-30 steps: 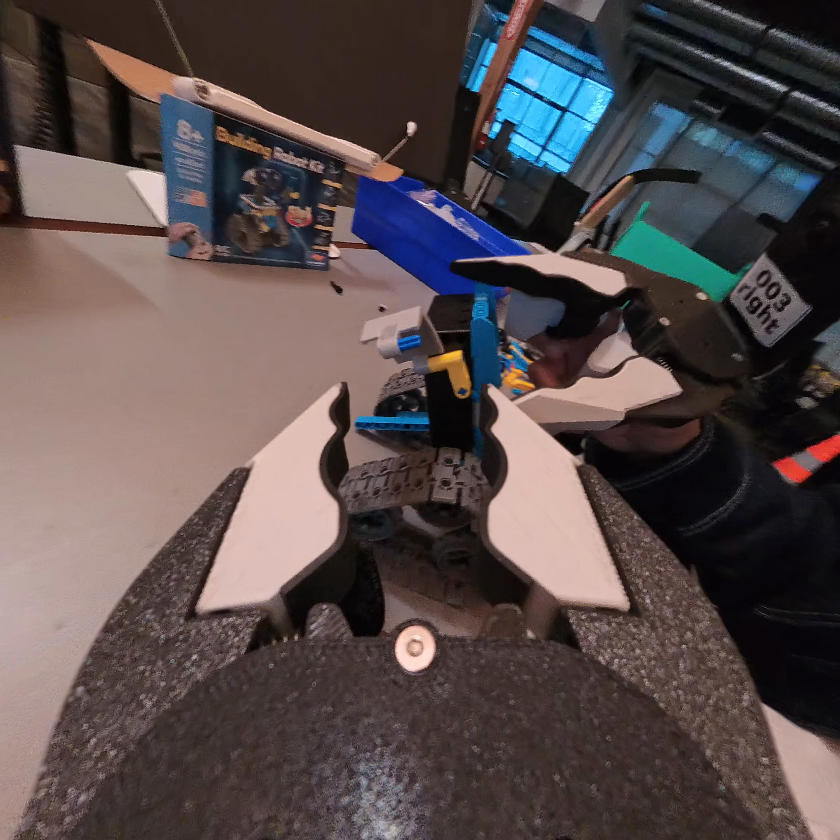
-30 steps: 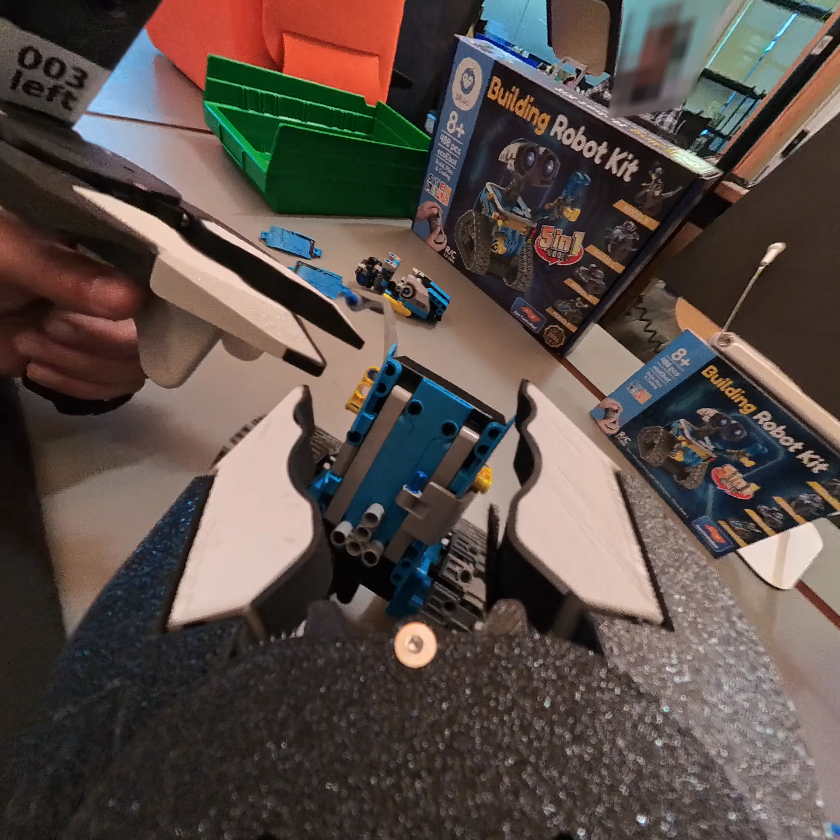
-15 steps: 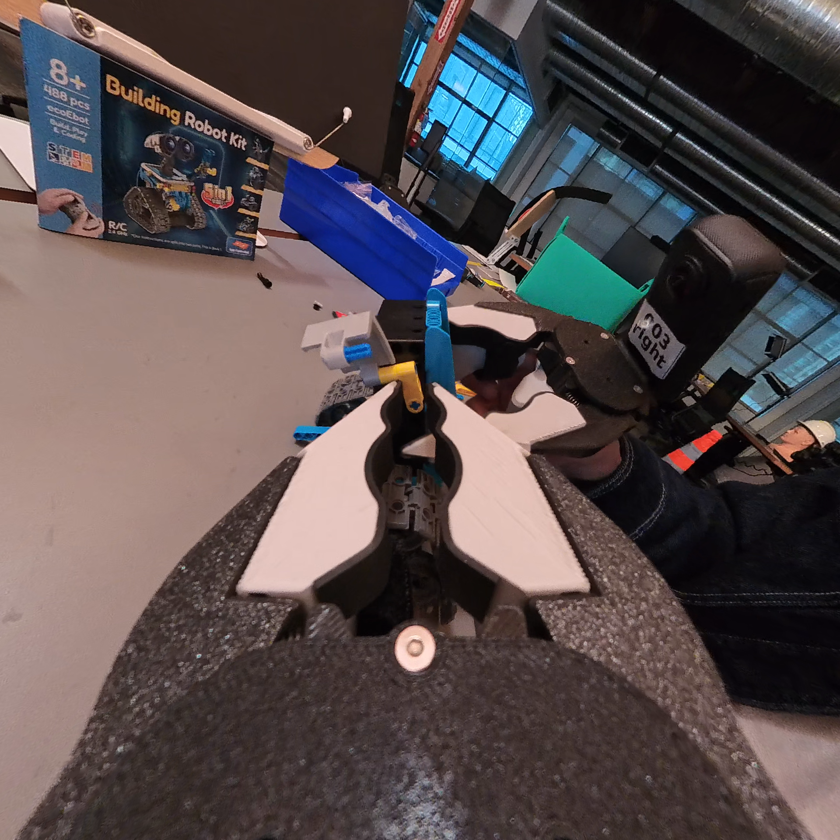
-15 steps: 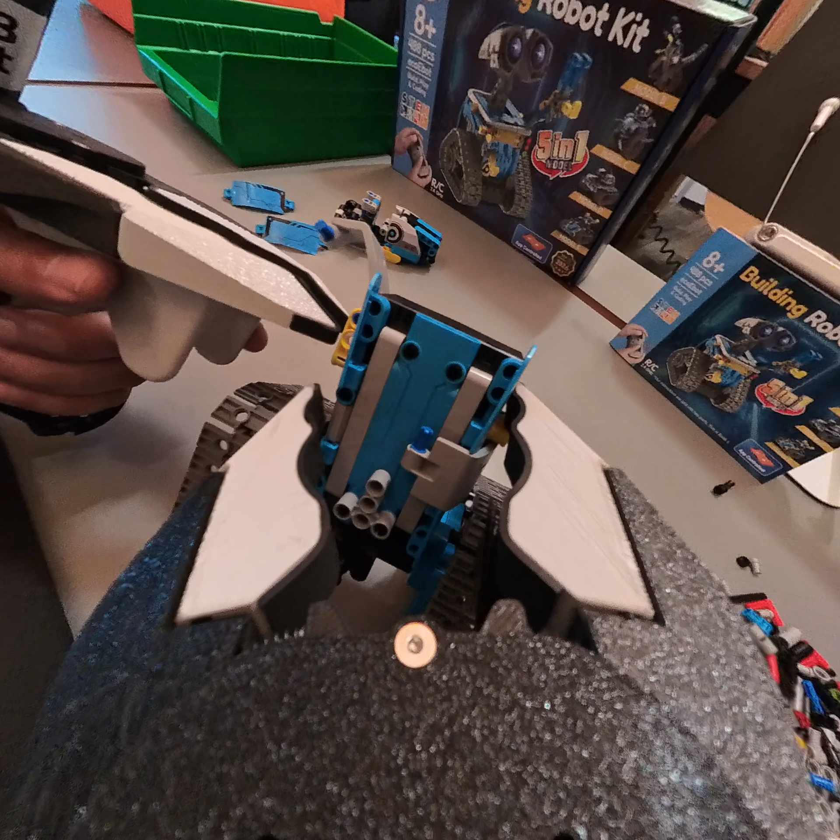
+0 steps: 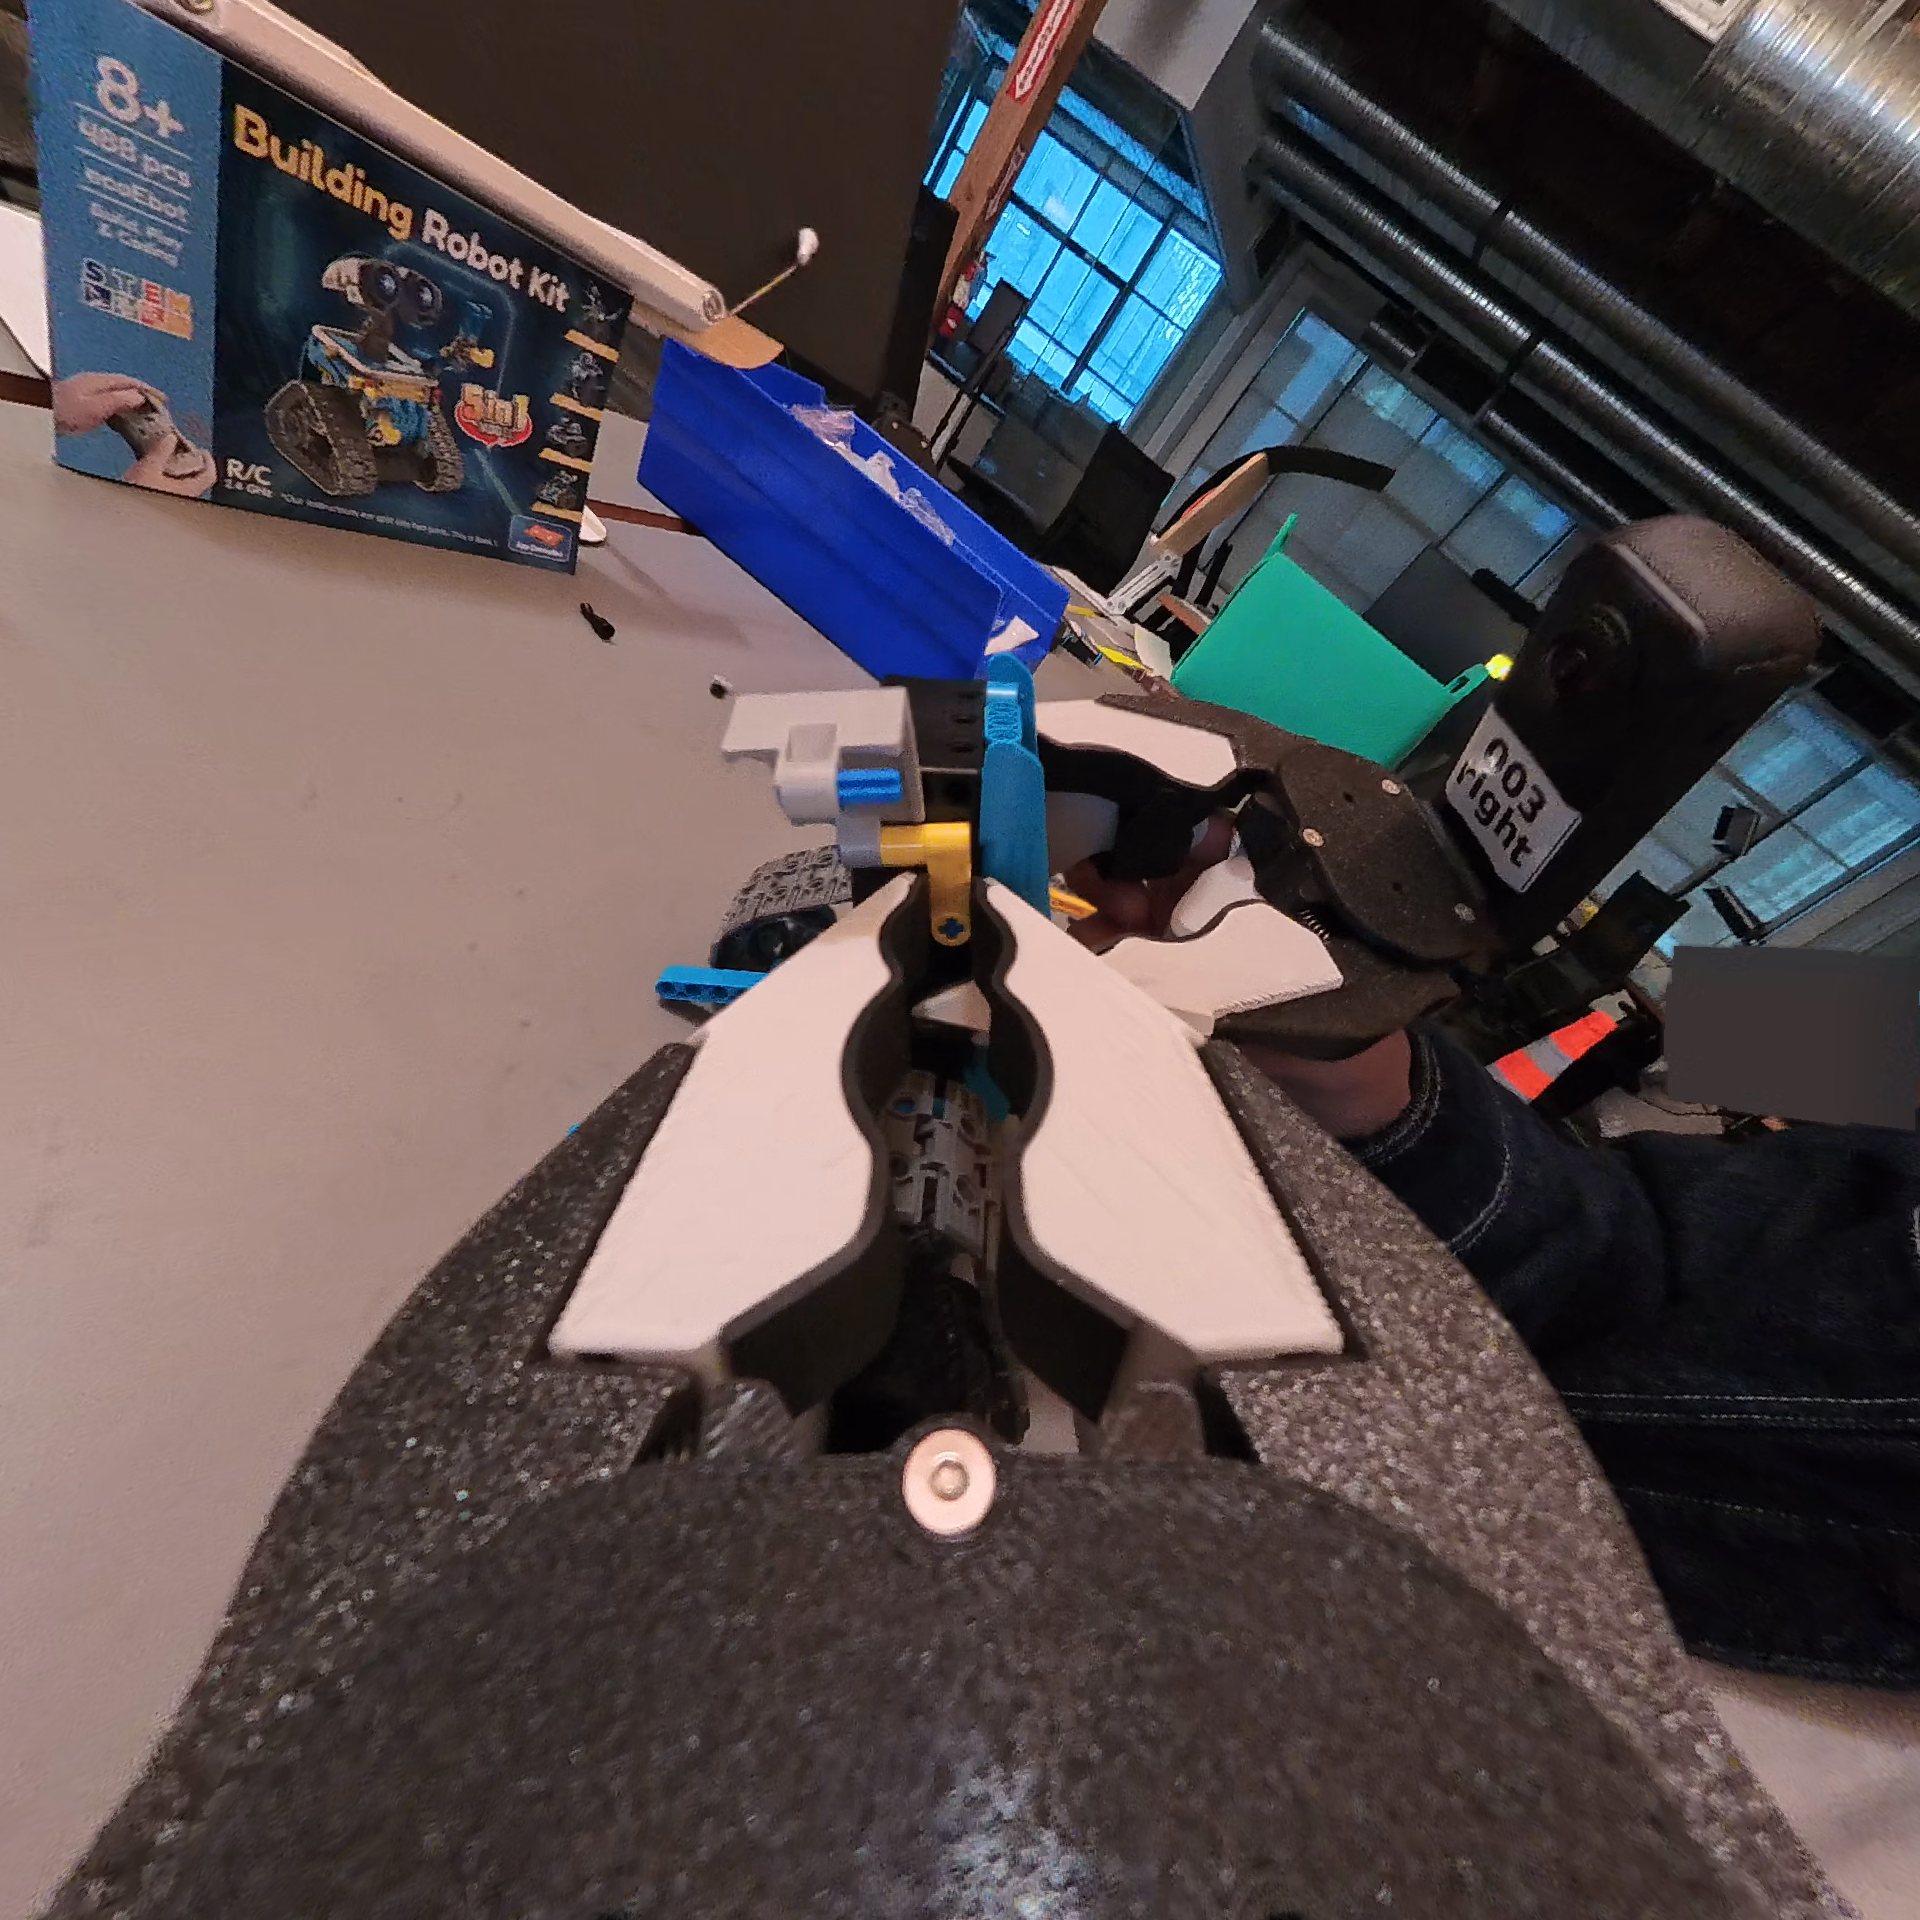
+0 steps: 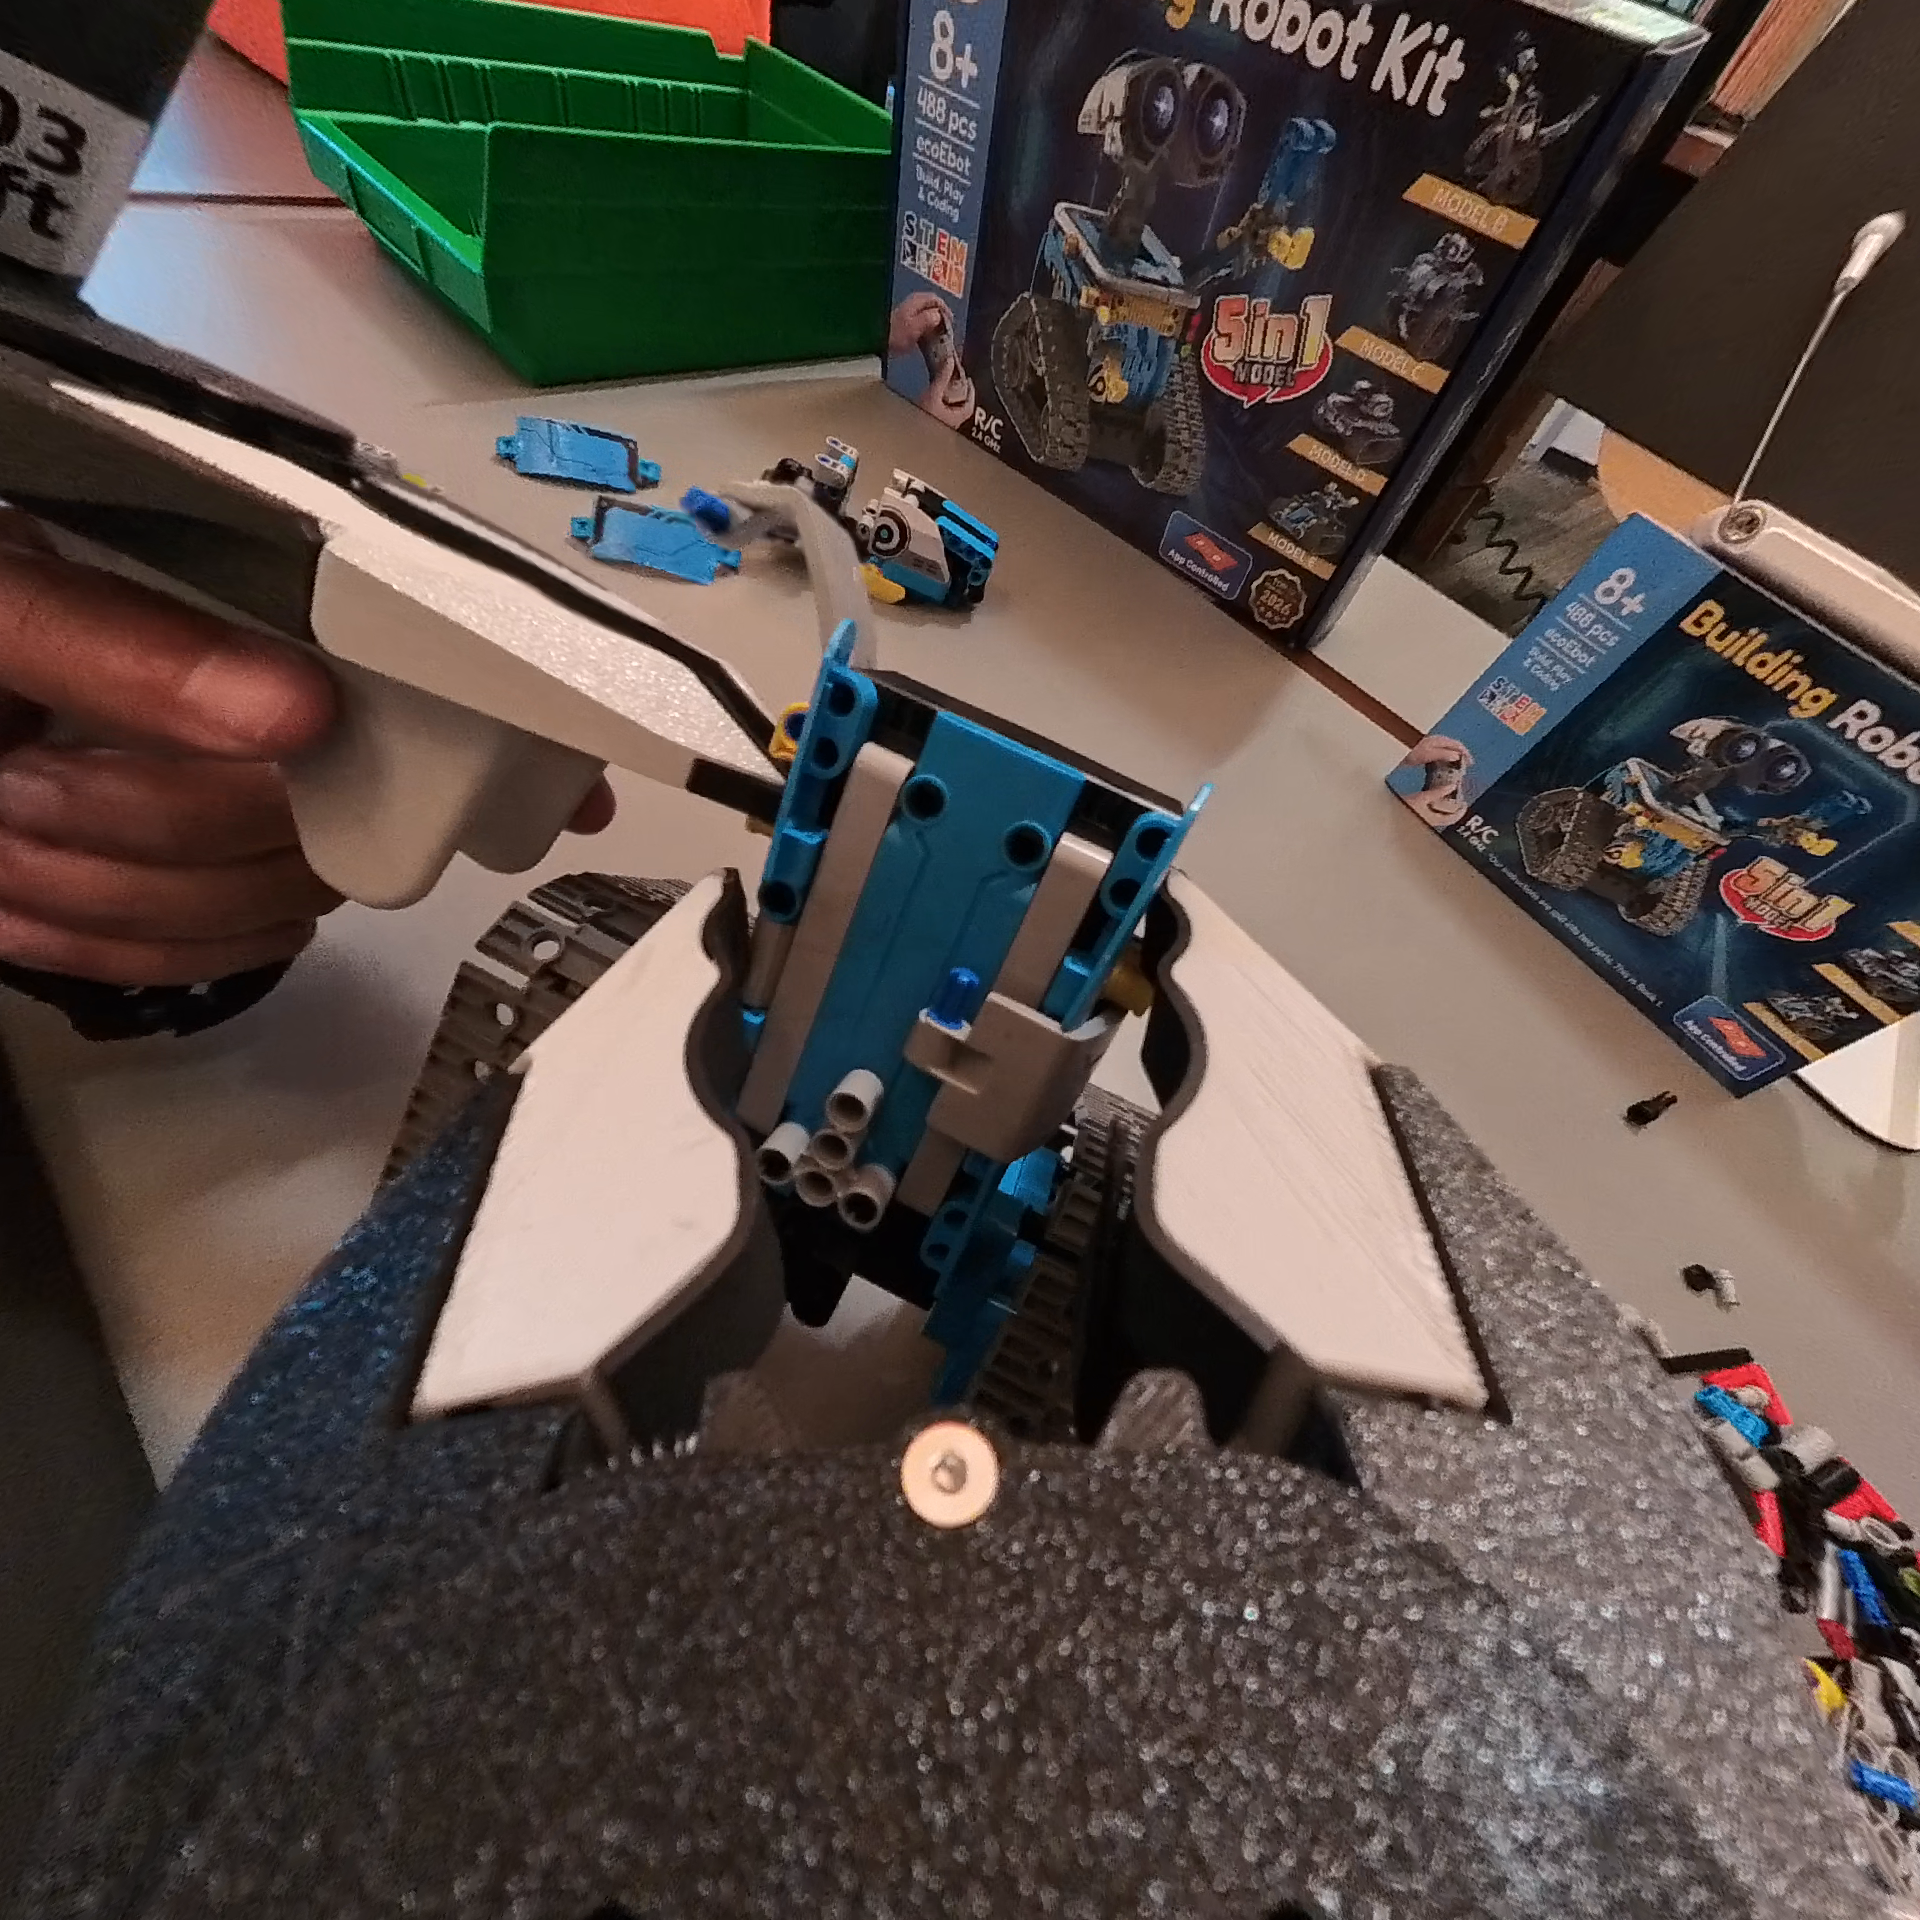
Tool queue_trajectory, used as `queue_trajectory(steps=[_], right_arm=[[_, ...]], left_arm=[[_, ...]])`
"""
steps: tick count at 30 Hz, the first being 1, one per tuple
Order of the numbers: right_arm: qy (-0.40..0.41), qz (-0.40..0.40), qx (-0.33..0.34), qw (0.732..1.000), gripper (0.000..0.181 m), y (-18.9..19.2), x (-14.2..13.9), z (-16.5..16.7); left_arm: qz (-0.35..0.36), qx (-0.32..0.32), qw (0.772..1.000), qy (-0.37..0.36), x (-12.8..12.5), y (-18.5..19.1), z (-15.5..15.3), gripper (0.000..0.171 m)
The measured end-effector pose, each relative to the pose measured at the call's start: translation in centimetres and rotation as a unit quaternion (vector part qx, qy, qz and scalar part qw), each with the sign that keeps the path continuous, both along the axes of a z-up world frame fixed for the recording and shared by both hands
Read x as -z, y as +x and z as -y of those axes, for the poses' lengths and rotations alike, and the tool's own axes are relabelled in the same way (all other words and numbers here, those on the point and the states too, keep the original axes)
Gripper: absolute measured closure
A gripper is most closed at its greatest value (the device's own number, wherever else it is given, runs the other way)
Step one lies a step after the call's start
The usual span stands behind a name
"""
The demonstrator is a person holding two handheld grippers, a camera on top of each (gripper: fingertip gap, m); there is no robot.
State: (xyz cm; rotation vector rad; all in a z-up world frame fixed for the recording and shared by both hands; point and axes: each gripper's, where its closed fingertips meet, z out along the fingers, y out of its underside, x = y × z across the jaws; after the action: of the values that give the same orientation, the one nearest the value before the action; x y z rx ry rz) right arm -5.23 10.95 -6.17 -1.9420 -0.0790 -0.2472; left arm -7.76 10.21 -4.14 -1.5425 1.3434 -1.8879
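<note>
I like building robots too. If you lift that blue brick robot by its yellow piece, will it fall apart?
It might. The yellow piece looks like a small clip-on part, so it may pop off. The brick robot stands tall on its tracks, so it could tip if pushed.

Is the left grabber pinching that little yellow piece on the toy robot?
Touching. In the left wrist view, the left grabber has both tips closed against the yellow piece on the toy robot, with no gap.

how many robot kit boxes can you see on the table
2: a large robot kit box standing beside the green bin, and a smaller robot kit box farther right, propped up. Others may be out of view.
</note>
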Motion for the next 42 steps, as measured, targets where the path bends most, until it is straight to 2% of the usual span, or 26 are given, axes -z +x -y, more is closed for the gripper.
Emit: queue_trajectory(steps=[3, 5, 6, 8, 12, 15, 18, 21, 24, 27, 29, 30, 33, 36, 39, 42], right_arm=[[-0.009, -0.005, 0.011, 1.000, 0.107, 0.3, 0.1, -0.1], [-0.013, 0.013, 0.095, 0.995, 0.108, 4.3, -0.1, 1.2], [-0.008, -0.017, 0.115, 0.993, 0.108, 6.5, 0.0, 2.2], [0.007, -0.058, 0.103, 0.993, 0.111, 7.8, -0.3, 3.2], [0.005, -0.042, 0.096, 0.995, 0.112, 6.5, -0.3, 1.0], [-0.006, -0.034, 0.080, 0.996, 0.111, 5.4, -0.2, -2.9], [-0.013, -0.037, 0.071, 0.997, 0.109, 4.6, -0.2, -5.5], [0.006, -0.049, 0.058, 0.997, 0.102, 3.8, -0.8, -4.6], [0.066, -0.081, 0.041, 0.994, 0.106, 3.3, -2.2, -1.8], [0.131, -0.167, -0.047, 0.976, 0.119, -0.3, -3.4, -0.3], [0.118, -0.167, -0.074, 0.976, 0.121, -2.1, -2.7, -0.7], [0.105, -0.149, -0.076, 0.980, 0.128, -2.5, -2.3, -0.9], [0.081, -0.096, -0.077, 0.989, 0.141, -3.1, -1.4, -1.5], [0.090, -0.113, -0.083, 0.986, 0.152, -3.5, -1.7, -1.5], [0.101, -0.126, -0.081, 0.984, 0.171, -3.2, -2.1, -1.3], [0.071, -0.126, -0.078, 0.986, 0.174, -3.2, -0.9, -1.6]], left_arm=[[-0.003, 0.004, 1.000, -0.006, 0.1, -0.1, -0.4, 0.167], [-0.002, -0.028, 1.000, -0.009, 0.2, -0.8, -2.5, 0.166], [-0.002, -0.047, 0.999, -0.012, 0.4, -1.4, -4.0, 0.166], [0.008, -0.056, 0.998, -0.016, 0.2, -2.2, -5.3, 0.166], [0.021, -0.030, 0.998, 0.055, -0.1, -1.4, -3.3, 0.166], [0.027, -0.054, 0.986, 0.154, 0.0, -0.7, -3.6, 0.166], [0.035, -0.069, 0.974, 0.213, 0.3, -0.8, -3.5, 0.166], [0.054, -0.100, 0.960, 0.257, -0.1, -1.2, -4.0, 0.165], [0.042, -0.123, 0.941, 0.312, 0.6, -1.3, -4.4, 0.166], [0.020, -0.146, 0.902, 0.406, 1.8, -1.1, -4.6, 0.166], [0.019, -0.140, 0.883, 0.448, 2.2, -1.0, -3.8, 0.165], [0.019, -0.137, 0.876, 0.462, 2.4, -1.0, -3.4, 0.165], [0.031, -0.123, 0.864, 0.486, 2.5, -1.0, -2.4, 0.165], [0.031, -0.109, 0.861, 0.497, 2.9, -0.9, -1.5, 0.166], [0.037, -0.113, 0.843, 0.525, 2.8, -0.7, -1.0, 0.166], [0.041, -0.090, 0.835, 0.542, 3.4, -0.7, 0.2, 0.166]])
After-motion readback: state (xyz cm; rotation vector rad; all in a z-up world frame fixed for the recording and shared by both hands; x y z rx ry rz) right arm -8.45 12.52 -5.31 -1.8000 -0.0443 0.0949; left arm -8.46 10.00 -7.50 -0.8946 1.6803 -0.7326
